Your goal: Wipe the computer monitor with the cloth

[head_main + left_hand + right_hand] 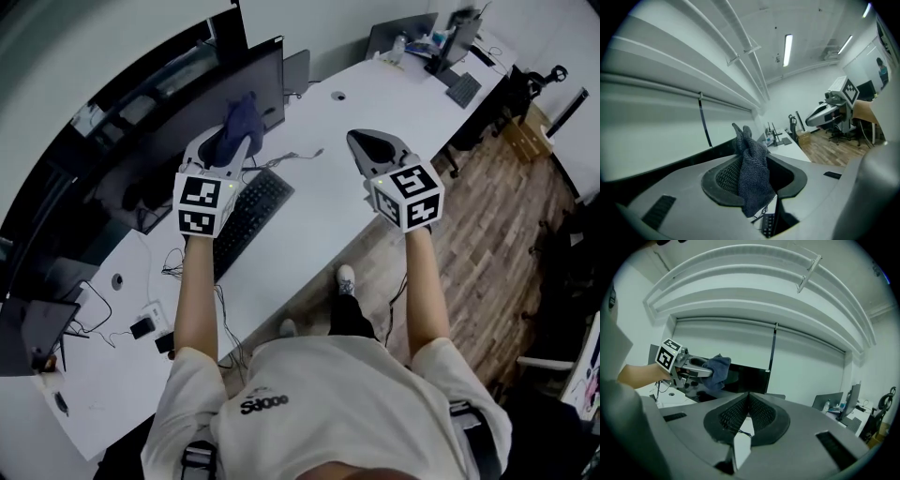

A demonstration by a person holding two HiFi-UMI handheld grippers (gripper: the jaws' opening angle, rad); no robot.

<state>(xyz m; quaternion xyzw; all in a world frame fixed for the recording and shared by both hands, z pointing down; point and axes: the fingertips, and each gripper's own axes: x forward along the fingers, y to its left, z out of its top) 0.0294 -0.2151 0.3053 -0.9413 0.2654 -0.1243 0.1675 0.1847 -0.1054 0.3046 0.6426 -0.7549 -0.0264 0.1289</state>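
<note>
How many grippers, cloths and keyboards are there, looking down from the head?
Grippers: 2, the left gripper and the right gripper
Cloths: 1, the cloth in the left gripper's fingers
Keyboards: 2, the near keyboard and the far keyboard
Total: 5

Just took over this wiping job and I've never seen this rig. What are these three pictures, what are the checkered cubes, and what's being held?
No robot arm here: a person holds a two-jaw gripper in each hand, and the marker cubes are part of those grippers. The head view looks down from the person's head; each gripper view rides on a gripper, looking along its jaws. The left gripper is shut on a dark blue cloth, up at the monitor; contact can't be judged. The right gripper is shut and empty above the white desk, where a keyboard lies.
</note>
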